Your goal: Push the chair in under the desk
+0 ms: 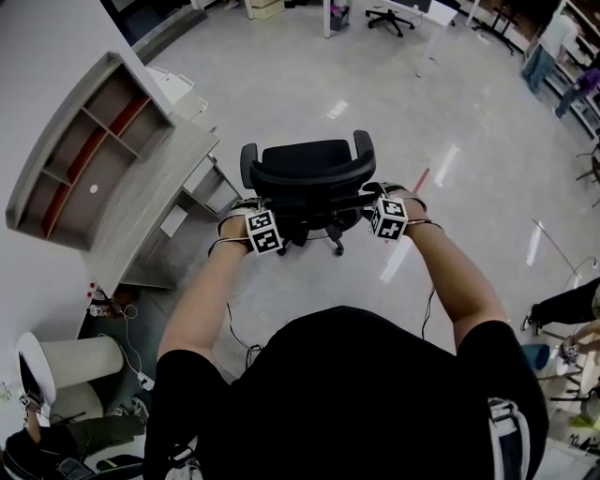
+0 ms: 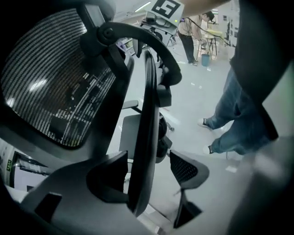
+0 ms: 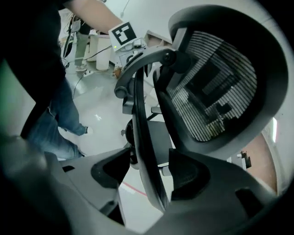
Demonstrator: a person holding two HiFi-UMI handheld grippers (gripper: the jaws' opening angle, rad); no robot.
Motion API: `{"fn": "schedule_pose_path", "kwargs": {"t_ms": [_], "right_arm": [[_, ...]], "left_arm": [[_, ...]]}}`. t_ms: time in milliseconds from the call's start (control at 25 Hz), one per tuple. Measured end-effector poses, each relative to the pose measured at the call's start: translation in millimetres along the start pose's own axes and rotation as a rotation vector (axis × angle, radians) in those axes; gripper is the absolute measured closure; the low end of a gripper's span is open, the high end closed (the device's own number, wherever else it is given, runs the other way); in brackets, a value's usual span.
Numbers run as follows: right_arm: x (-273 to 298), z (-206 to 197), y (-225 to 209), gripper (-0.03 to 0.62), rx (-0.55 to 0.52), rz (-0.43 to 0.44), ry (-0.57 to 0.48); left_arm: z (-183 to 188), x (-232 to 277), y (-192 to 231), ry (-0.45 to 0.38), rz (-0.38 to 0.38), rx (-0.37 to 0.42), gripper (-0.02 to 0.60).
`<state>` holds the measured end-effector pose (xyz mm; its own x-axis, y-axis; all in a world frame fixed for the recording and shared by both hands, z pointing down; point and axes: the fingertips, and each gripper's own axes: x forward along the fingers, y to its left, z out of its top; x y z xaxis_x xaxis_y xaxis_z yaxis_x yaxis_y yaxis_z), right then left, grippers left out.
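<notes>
A black mesh office chair (image 1: 309,178) stands on the floor, its seat turned away from me, to the right of the grey desk (image 1: 155,202). My left gripper (image 1: 263,231) is at the left end of the backrest's top edge and my right gripper (image 1: 386,217) at the right end. In the left gripper view the backrest's thin black frame (image 2: 146,128) runs between the spread jaws of the left gripper (image 2: 149,167), with a gap to the right finger (image 2: 188,170). In the right gripper view the frame (image 3: 146,151) likewise passes between the open right gripper (image 3: 150,169).
A grey shelf hutch (image 1: 80,155) sits on the desk against the left wall. A white bin (image 1: 80,361) and cables lie at lower left. Another chair (image 1: 389,17) and people (image 1: 548,47) are far off. A red floor line (image 1: 417,180) runs right of the chair.
</notes>
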<state>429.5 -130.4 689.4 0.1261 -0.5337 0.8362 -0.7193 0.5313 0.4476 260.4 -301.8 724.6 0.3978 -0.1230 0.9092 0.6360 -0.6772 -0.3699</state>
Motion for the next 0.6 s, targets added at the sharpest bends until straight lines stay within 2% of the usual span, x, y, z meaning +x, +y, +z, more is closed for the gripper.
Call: {"fn": "schedule_pose_path", "kwargs": {"t_ms": [400,600], "right_arm": [[45.7,-22.7,10.4,0.326,-0.124,0.083,0.151],[65.6,-31.9,12.9,0.328,-0.169,0.093,0.206]], "left_arm": [[-6.9,37.9,-2.6,0.086,-0.055,0.050,0.285],[-5.1,46.0,3.1,0.093,-0.033,0.062,0.285]]}}
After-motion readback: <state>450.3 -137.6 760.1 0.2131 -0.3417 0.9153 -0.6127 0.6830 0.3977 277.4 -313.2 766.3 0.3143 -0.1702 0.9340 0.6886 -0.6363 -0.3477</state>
